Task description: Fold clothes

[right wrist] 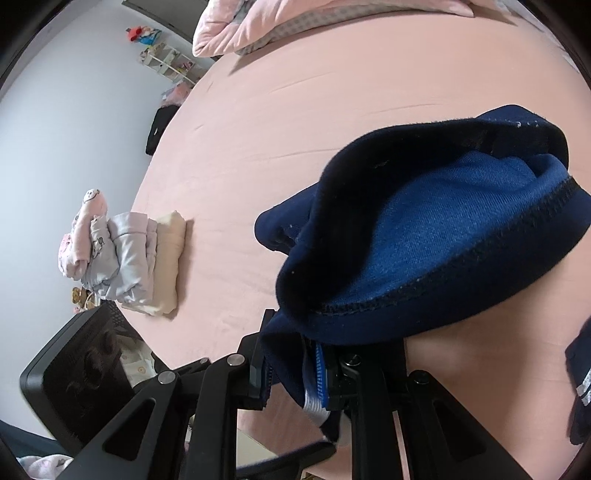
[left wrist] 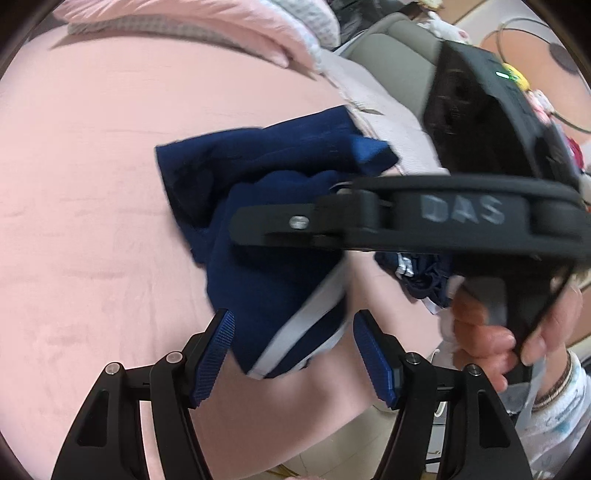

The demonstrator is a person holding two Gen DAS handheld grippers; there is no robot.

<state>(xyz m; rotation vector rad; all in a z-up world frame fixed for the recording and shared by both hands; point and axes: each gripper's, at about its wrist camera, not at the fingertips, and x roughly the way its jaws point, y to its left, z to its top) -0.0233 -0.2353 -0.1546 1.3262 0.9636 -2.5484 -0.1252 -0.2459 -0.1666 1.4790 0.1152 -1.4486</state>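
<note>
A navy blue garment with a grey-white stripe [left wrist: 280,266] hangs bunched over the pink bed sheet [left wrist: 81,177]. In the left wrist view my left gripper [left wrist: 293,354] stands open, its blue pads either side of the garment's lower end without pressing it. The right gripper [left wrist: 258,227] crosses that view from the right, a hand [left wrist: 480,332] holding its handle, its fingers reaching into the cloth. In the right wrist view the right gripper [right wrist: 295,373] is shut on a fold of the navy garment [right wrist: 424,236], which drapes up over the fingers and shows its lighter blue inside.
A stack of folded pale clothes [right wrist: 125,254] sits at the bed's left edge. A pink quilt [right wrist: 295,22] lies bunched at the head of the bed. Another dark garment [left wrist: 424,280] lies under the right gripper. A black chair back [right wrist: 85,369] stands beside the bed.
</note>
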